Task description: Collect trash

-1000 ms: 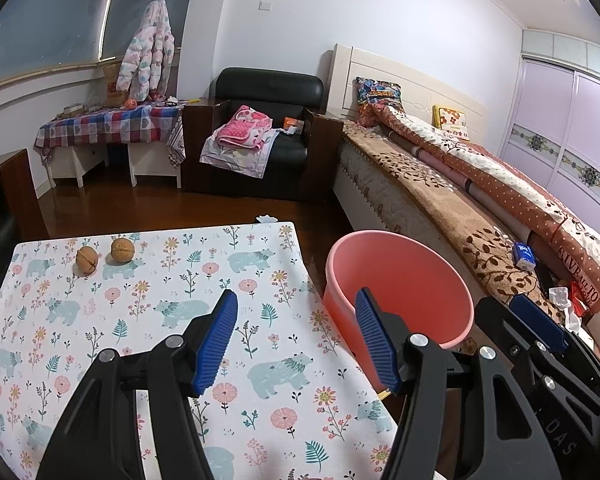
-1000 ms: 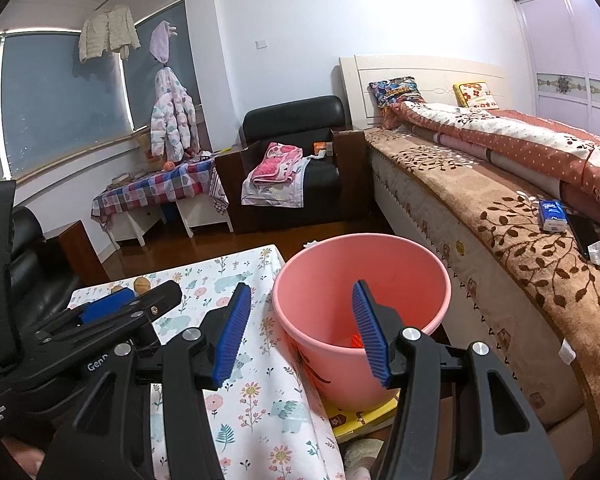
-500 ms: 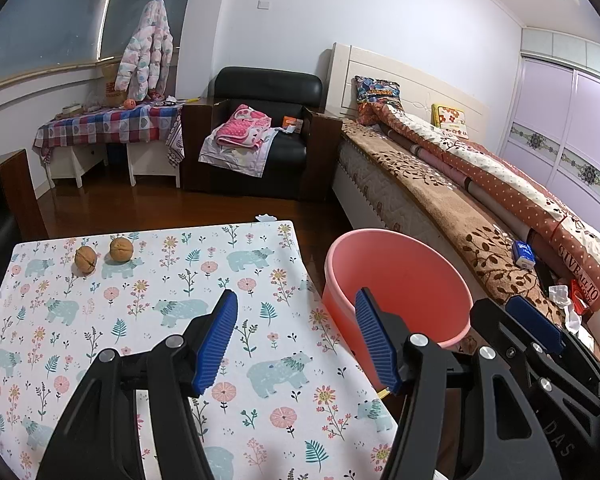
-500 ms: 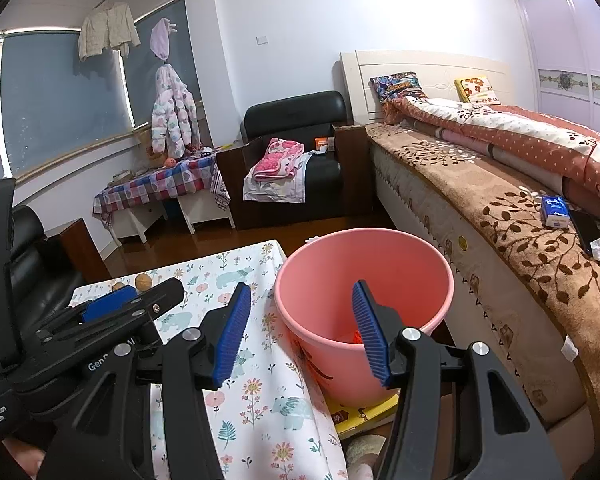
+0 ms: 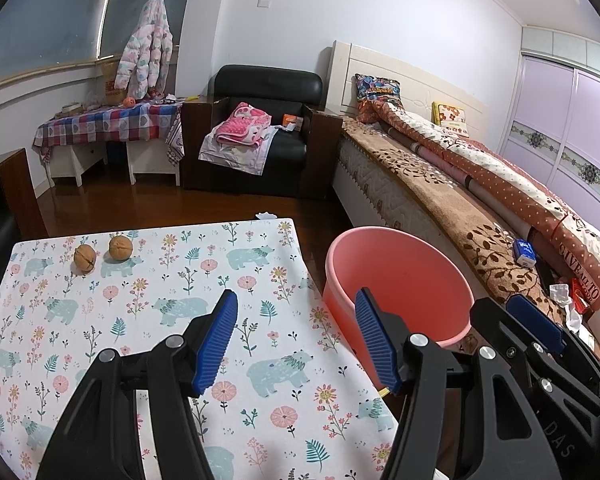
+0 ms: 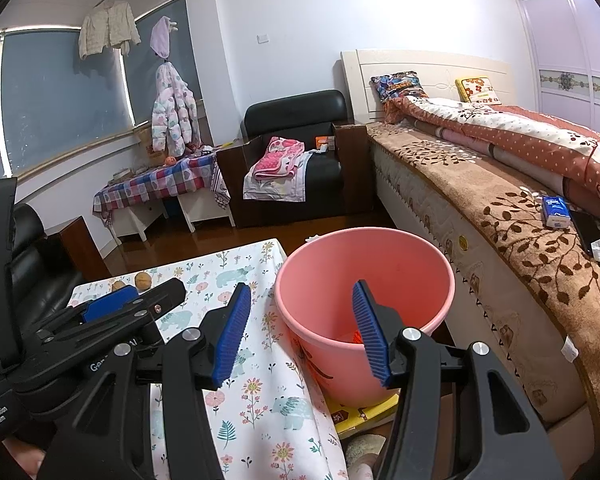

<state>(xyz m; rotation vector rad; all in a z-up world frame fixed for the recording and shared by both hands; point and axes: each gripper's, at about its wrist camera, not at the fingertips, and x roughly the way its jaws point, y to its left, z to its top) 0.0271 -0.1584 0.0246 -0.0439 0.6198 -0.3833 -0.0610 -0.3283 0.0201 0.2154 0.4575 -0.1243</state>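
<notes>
Left wrist view: left tongs [image 5: 296,340] gape empty above the flowered worktop [image 5: 172,280], two walnuts [image 5: 102,252] at its far edge. Right tongs [image 6: 300,332] gape empty before the pink bucket [image 6: 364,256], orange scrap [image 6: 354,336] inside.

very little differs from a second ago. in the right wrist view the whole scene sits a shade higher in the frame than it did: the pink bucket [image 6: 400,272], the white headboard [image 6: 428,64], the black armchair [image 6: 296,108] and the blue packet [image 6: 554,210] on the bed have all crept upward together, a drift already finished half a second ago. in the left wrist view the two walnuts [image 5: 120,247] on the flowered tablecloth [image 5: 180,280] show a trace further left and higher, again a slight shift of the view.
</notes>
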